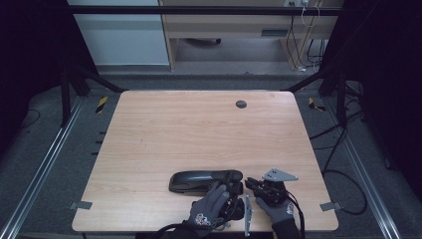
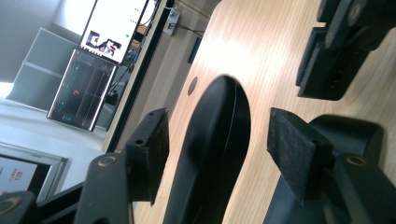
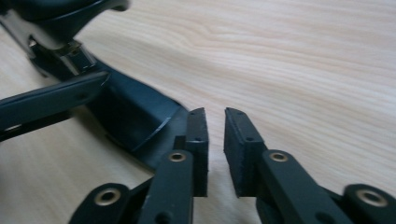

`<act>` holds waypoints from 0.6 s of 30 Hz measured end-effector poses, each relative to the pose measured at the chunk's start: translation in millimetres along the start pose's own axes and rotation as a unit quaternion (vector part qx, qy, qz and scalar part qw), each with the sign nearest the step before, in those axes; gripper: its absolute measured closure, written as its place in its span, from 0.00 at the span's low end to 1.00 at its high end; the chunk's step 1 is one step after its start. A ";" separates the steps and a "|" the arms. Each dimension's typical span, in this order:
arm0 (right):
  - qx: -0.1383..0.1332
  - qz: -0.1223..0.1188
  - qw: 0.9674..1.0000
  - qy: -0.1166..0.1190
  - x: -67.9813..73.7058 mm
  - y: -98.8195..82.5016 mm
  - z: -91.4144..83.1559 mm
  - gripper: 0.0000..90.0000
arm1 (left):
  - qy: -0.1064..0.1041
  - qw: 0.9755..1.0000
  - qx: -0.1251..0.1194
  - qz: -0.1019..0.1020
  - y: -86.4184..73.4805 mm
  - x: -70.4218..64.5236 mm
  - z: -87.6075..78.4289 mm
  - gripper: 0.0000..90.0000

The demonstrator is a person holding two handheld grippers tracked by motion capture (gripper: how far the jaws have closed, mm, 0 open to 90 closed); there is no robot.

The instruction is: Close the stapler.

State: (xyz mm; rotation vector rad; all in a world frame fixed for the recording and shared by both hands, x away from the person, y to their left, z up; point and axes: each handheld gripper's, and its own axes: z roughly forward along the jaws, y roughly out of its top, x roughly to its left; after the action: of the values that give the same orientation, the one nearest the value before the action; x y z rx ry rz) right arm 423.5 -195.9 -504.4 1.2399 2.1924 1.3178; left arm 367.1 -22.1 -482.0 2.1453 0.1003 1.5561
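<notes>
A black stapler (image 1: 199, 180) lies on its base near the front edge of the wooden table (image 1: 199, 129), long axis left to right. My left gripper (image 1: 236, 189) straddles the stapler's right end. In the left gripper view the stapler's rounded top (image 2: 210, 177) runs between the two pads with a gap on each side, so the left gripper (image 2: 219, 135) is open. My right gripper (image 1: 253, 183) points left at the same end, its jaws (image 3: 215, 135) slightly apart over bare wood with nothing between them. The stapler's base (image 3: 135, 112) lies just to their left.
A round dark grommet (image 1: 241, 104) sits in the table's far right part. Metal rails and cables run along the floor on both sides. Screens (image 2: 112, 28) stand beyond the far edge in the left gripper view. The front edge is close under both hands.
</notes>
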 end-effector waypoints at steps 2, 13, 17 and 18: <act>-0.005 0.001 1.000 -0.008 -3.5 -0.5 -2.5 0.82 | -0.006 1.000 -0.008 -0.008 2.9 1.6 -3.0 0.41; -0.019 0.008 0.999 -0.047 -17.3 -3.8 -9.2 0.68 | -0.083 0.988 -0.049 -0.123 7.8 26.1 -14.3 0.37; -0.022 0.009 0.998 -0.050 -18.0 -3.7 -9.6 0.67 | -0.105 0.979 -0.065 -0.162 4.8 36.6 -18.7 0.36; -0.022 0.010 0.998 -0.050 -18.0 -3.7 -9.7 0.67 | -0.109 0.977 -0.068 -0.171 4.1 38.7 -19.7 0.36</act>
State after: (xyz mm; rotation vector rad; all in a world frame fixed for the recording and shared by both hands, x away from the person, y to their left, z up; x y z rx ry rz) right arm 426.1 -216.5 -505.3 1.2849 2.0763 1.2762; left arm 361.8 -6.1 -441.7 2.0474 0.2657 1.0954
